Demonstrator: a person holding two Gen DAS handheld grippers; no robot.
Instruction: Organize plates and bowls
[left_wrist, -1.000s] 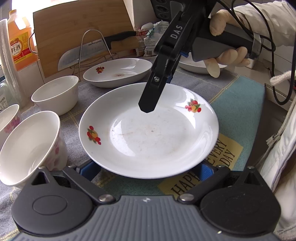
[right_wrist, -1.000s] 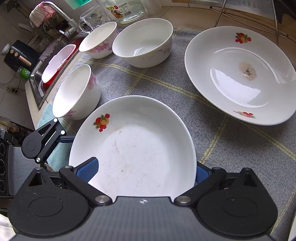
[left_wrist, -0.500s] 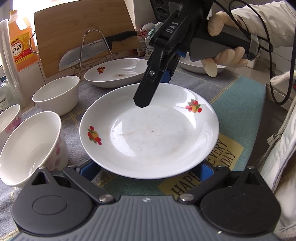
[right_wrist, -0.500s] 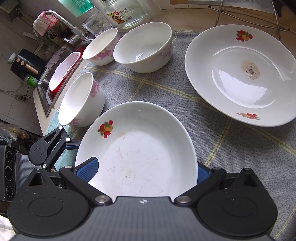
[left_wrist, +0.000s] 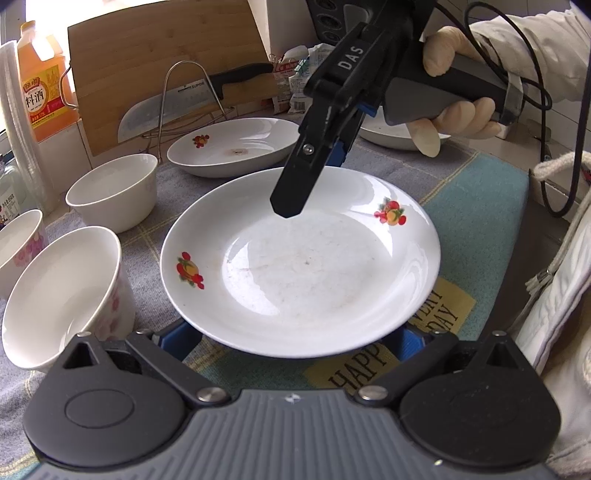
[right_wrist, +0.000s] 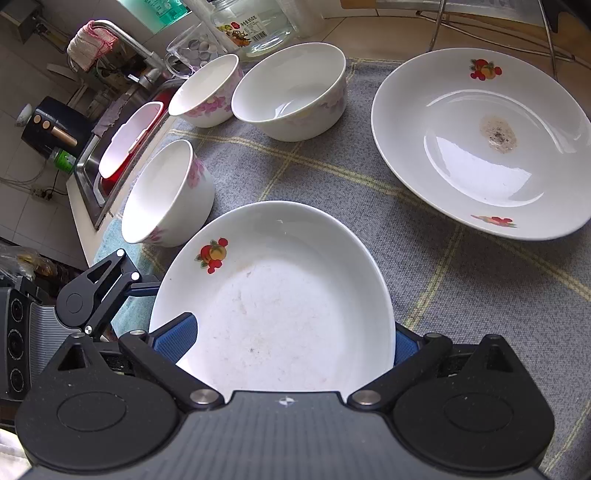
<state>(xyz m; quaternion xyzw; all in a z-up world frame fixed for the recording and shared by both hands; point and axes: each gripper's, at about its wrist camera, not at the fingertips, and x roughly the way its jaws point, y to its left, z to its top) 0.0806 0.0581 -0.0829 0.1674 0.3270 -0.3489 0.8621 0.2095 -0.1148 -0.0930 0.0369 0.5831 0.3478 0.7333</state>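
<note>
2 hand-held grippers, left (left_wrist: 291, 339) and right (right_wrist: 295, 343), jaws wide apart; gloved hand (left_wrist: 454, 110) on right handle.

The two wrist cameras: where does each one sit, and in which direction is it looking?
Left wrist: sits on the left gripper, facing the cutting board over the near plate; shows the right gripper and gloved hand.
Right wrist: sits on the right gripper, looking down over the near plate toward the sink; shows the left gripper.
Shared: the near plate, stained plate, three bowls.
</note>
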